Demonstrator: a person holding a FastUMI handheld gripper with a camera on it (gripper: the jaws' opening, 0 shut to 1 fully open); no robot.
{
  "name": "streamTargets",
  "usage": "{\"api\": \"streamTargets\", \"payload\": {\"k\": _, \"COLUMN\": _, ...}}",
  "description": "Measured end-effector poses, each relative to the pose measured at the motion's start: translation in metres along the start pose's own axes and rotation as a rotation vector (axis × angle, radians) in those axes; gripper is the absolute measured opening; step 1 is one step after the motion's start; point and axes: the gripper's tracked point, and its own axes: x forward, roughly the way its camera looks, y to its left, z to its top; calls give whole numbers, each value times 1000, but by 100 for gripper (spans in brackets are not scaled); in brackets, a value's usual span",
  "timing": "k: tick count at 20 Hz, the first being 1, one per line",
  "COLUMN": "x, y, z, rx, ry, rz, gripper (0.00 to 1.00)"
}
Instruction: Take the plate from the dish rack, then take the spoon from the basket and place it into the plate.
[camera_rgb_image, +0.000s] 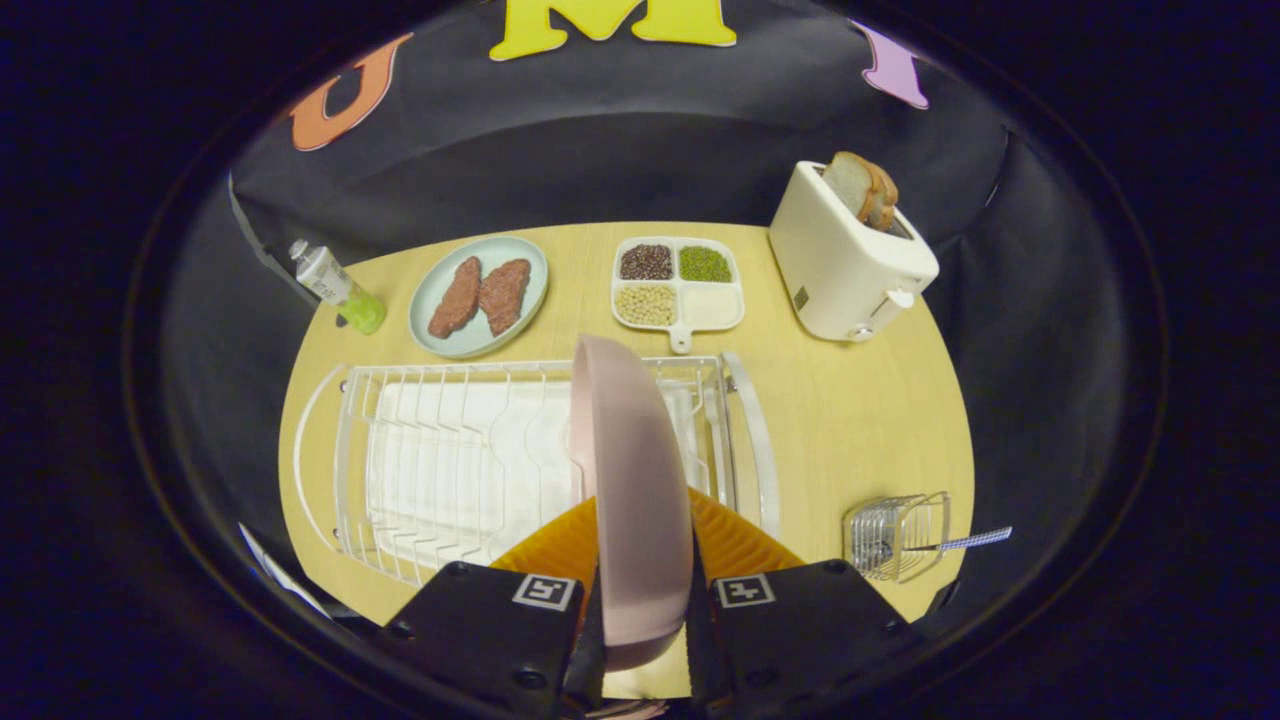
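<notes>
Pink plate (630, 480), held on edge with the gripper (645, 600) clamped on both faces, over the white wire dish rack (450, 460). At 4 o'clock: wire basket (897, 535) holding the spoon (975, 540) on the wooden table (860, 420).

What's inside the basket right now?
The spoon lies in the wire basket, handle sticking out sideways; its bowl is hard to make out behind the wires. The gripper holds the plate.

Spoon (945, 545) bowl hidden (inside basket (897, 535))
</notes>
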Motion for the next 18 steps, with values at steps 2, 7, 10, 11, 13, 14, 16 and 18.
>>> {"api": "streamTargets", "payload": {"k": 2, "x": -11, "y": -1, "z": 5, "rx": -39, "ry": -22, "rz": -60, "gripper": 38}}
{"api": "streamTargets", "payload": {"k": 7, "x": -42, "y": 13, "z": -4, "rx": -101, "ry": -74, "rz": -24, "gripper": 34}}
{"api": "streamTargets", "payload": {"k": 10, "x": -56, "y": 21, "z": -19, "rx": -81, "ry": -109, "rz": 109, "gripper": 33}}
{"api": "streamTargets", "payload": {"k": 11, "x": -62, "y": 23, "z": -29, "rx": -65, "ry": -116, "rz": 180, "gripper": 33}}
{"api": "streamTargets", "payload": {"k": 13, "x": -68, "y": 17, "z": -49, "rx": -28, "ry": -117, "rz": 285, "gripper": 33}}
{"api": "streamTargets", "payload": {"k": 14, "x": -69, "y": 12, "z": -60, "rx": -5, "ry": -120, "rz": 320, "gripper": 33}}
{"api": "streamTargets", "payload": {"k": 16, "x": -66, "y": 1, "z": -85, "rx": 30, "ry": -120, "rz": 390, "gripper": 33}}
{"api": "streamTargets", "payload": {"k": 18, "x": -63, "y": -6, "z": -115, "rx": 77, "ry": -107, "rz": 467, "gripper": 33}}
